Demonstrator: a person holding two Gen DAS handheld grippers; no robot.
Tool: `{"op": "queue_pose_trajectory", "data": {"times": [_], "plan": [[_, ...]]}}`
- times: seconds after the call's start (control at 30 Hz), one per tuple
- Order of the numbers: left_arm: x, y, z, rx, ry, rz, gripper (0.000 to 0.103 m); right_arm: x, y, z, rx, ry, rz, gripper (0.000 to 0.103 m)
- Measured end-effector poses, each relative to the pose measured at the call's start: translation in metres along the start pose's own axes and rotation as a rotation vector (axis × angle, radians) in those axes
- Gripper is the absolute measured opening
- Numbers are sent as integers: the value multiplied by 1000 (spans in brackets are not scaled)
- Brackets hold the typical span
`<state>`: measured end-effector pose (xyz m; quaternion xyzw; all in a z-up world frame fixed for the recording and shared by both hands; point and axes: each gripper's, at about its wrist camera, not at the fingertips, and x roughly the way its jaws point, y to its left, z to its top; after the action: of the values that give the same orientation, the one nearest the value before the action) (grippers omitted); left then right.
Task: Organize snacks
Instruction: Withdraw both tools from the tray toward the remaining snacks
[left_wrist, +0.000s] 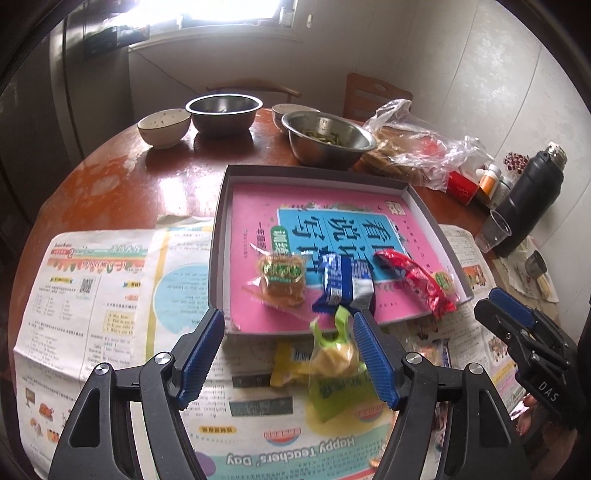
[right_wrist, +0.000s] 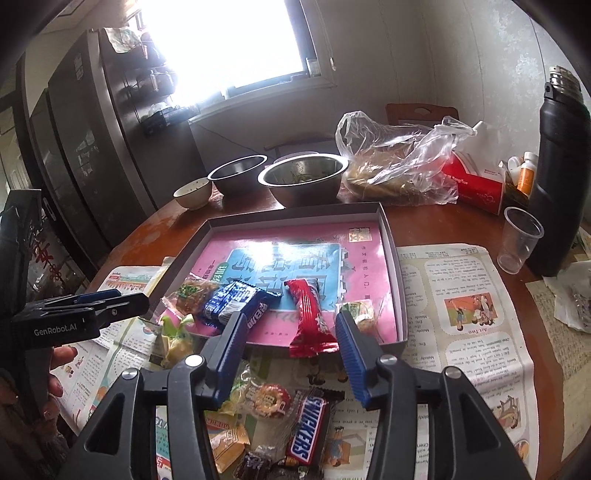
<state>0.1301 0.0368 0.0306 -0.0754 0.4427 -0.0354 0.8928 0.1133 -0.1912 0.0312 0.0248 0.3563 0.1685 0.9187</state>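
Note:
A shallow grey box (left_wrist: 424, 206) (right_wrist: 391, 236) with a pink book inside lies on the table. In it lie an orange-brown snack (left_wrist: 282, 280), a blue bar (left_wrist: 341, 280) (right_wrist: 236, 301), a red bar (left_wrist: 421, 280) (right_wrist: 308, 319) and a small green-labelled snack (right_wrist: 360, 312). My left gripper (left_wrist: 288, 321) is open above a green-and-yellow snack (left_wrist: 332, 365) (right_wrist: 173, 338), which lies on the newspaper by the box's near edge. My right gripper (right_wrist: 291, 321) is open, above the red bar's near end. A Snickers bar (right_wrist: 308, 424) and several other snacks lie on the newspaper below it.
Newspaper (left_wrist: 92, 280) covers the near part of the round wooden table. Two steel bowls (left_wrist: 328, 138) (left_wrist: 223, 110), a ceramic bowl (left_wrist: 164, 127), a plastic bag of food (right_wrist: 399, 162), a red carton (right_wrist: 476, 184), a plastic cup (right_wrist: 519, 240) and a black thermos (right_wrist: 557, 155) stand behind and right.

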Motion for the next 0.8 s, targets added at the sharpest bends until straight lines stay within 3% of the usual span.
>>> {"op": "queue_pose_trajectory", "data": {"times": [0.8], "plan": [[-22, -24, -47, 70, -9, -17, 74, -33, -4, -48, 20, 3, -11, 50]]}}
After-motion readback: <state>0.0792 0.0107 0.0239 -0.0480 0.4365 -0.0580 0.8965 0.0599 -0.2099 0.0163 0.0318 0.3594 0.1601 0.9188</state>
